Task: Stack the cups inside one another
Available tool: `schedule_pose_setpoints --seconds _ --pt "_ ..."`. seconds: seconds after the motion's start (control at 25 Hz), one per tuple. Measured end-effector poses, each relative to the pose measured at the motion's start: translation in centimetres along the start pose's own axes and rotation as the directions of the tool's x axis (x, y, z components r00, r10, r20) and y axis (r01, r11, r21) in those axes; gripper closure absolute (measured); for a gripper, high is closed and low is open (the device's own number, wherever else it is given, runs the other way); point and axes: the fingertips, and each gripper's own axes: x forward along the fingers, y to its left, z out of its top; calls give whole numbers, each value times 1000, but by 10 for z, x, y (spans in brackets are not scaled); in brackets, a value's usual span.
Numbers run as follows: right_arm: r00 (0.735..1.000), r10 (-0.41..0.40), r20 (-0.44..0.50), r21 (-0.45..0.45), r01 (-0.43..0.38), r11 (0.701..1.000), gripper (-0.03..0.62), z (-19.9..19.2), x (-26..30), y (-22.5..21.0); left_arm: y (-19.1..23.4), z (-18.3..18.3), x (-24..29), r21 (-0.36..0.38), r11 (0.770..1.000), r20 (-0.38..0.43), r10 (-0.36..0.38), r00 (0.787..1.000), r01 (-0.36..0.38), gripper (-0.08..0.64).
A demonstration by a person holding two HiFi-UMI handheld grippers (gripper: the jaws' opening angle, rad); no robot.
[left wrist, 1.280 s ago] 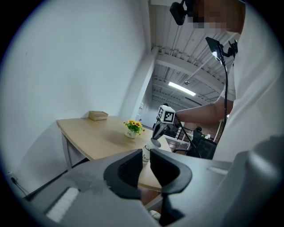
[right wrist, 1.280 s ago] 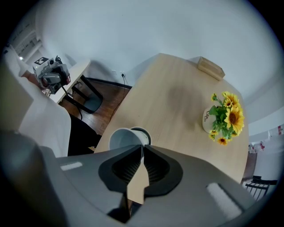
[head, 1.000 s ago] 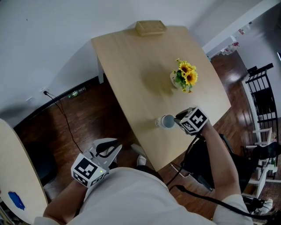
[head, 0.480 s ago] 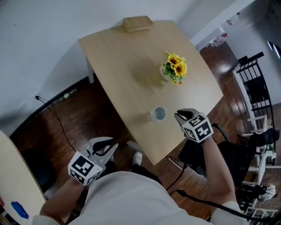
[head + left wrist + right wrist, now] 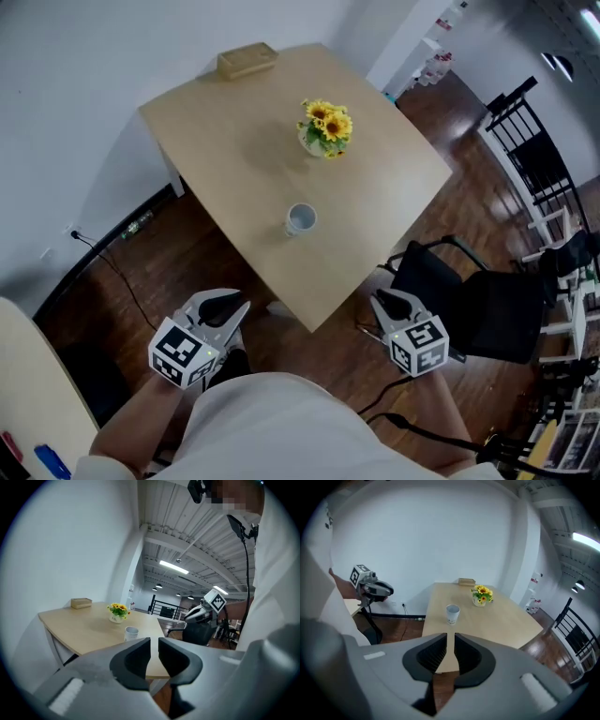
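Observation:
One pale cup (image 5: 300, 219) stands upright on the light wooden table (image 5: 375, 178), near its front edge; whether other cups sit inside it I cannot tell. It also shows as the cup (image 5: 131, 633) in the left gripper view and the cup (image 5: 452, 613) in the right gripper view. My left gripper (image 5: 230, 305) hangs off the table over the dark floor, jaws together and holding nothing. My right gripper (image 5: 384, 302) is off the table's front corner, well away from the cup, likewise shut and empty. Each gripper shows in its own view too: left gripper (image 5: 154, 641), right gripper (image 5: 450, 637).
A small vase of yellow flowers (image 5: 325, 127) stands mid-table, and a wooden box (image 5: 247, 60) lies at the far edge by the white wall. A black chair (image 5: 469, 300) is beside my right gripper. A black rack (image 5: 534, 159) stands at the right.
My right gripper has let go of the cup and pulled back off the table toward me. The cup stays standing on the table. The left gripper has barely moved.

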Motion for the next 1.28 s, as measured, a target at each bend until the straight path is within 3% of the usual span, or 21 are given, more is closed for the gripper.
schedule_pose_setpoints --seconds 0.32,0.48,0.56,0.68,0.8,1.04,1.28 --pt "987 -61 151 145 39 989 535 -116 -113 32 -147 -15 23 84 993 -24 -77 997 79 502" --pt "968 -70 239 140 37 990 535 -154 -158 51 -213 -40 10 73 995 -28 -59 998 61 503" --pt "963 -32 269 117 0 993 535 -167 -170 69 -236 -61 -2 65 997 -58 -39 998 42 503" --pt "956 29 293 75 -53 996 535 -184 -181 97 -248 -93 -25 43 999 -113 11 994 -6 503" --pt "950 38 310 63 -61 996 535 -197 -195 111 -253 -108 -37 27 999 -148 35 988 -31 503" --pt "954 20 298 100 -52 994 540 -220 -221 120 -286 -80 -24 82 996 -106 -28 994 37 503" --pt "942 39 335 42 -57 998 560 -204 -222 132 -300 -70 -29 110 993 -78 -27 997 36 503"
